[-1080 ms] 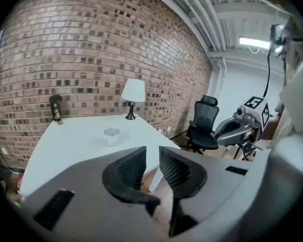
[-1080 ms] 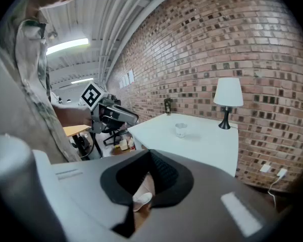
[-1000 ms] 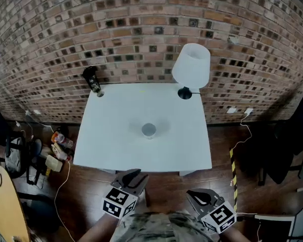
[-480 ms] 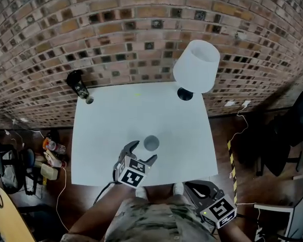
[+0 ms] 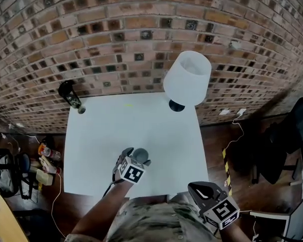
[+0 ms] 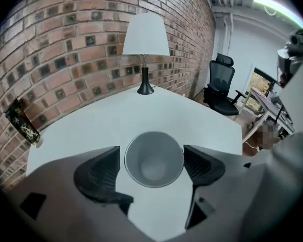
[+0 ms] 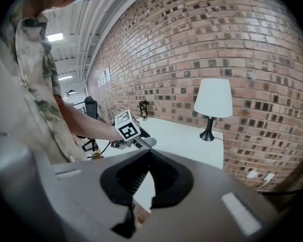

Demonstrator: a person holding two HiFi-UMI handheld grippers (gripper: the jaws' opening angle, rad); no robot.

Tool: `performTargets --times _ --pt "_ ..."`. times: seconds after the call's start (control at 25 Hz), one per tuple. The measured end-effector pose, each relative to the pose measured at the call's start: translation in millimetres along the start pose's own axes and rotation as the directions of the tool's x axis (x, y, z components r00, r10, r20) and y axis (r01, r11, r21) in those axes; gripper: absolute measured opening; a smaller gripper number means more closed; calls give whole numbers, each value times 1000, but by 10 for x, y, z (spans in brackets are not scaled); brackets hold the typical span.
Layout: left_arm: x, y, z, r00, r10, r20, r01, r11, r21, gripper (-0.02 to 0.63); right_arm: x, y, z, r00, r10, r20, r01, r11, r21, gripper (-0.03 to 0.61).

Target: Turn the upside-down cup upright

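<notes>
— Cup (image 6: 154,159) first: where is it?
— On the white bench (image 5: 156,130), toward the near edge, right between the jaws of the left claw (image 5: 137,156). Those jaws are opening, one on each side of the cup, and neither pad seems to press on its wall.
— And the other claw?
— The right claw (image 7: 143,173) hangs off the near edge of the bench, well apart from the cup, its jaws pressed together on nothing.
— How would you expect the cup to handle?
— It looks like a small, pale, thin-walled throwaway cup, so it's probably very light, smooth and easy to dent. I'd guess a hard squeeze would buckle it, and the taper could let it slide out.
— So where should it be held?
— Across the side wall, about halfway up, with a gentle pinch that leaves room to roll the wrist over.
</notes>
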State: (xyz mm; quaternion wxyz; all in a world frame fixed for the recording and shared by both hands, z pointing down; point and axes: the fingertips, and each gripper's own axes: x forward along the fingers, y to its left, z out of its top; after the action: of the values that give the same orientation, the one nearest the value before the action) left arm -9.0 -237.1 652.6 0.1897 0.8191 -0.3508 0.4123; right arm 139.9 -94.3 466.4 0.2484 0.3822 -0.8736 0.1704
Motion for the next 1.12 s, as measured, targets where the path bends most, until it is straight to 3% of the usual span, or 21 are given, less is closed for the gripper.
performTargets --times 0.16,0.28,0.44,0.64,0.88,1.12 --pt "58 42 -4 1000 -2 16 3 999 -53 379 7 -126 -1 1000 7 5 -7 1000 3 2" --pt "21 35 61 997 -25 79 35 990 -136 374 28 -154 6 1000 20 1 -20 1000 4 2" --pt "-113 58 134 976 -63 207 120 954 -276 374 113 -140 17 999 42 0 -42 999 -4 2" --pt "-209 169 -104 960 -80 270 178 916 -359 374 242 -56 90 998 64 -1 -64 998 -13 2" --pt "-349 215 -373 938 -112 327 224 918 -328 374 366 88 157 996 84 -21 -85 996 -42 2" --pt "-355 185 -730 956 -155 248 210 954 -213 373 493 243 209 994 99 -38 -101 993 -54 2"
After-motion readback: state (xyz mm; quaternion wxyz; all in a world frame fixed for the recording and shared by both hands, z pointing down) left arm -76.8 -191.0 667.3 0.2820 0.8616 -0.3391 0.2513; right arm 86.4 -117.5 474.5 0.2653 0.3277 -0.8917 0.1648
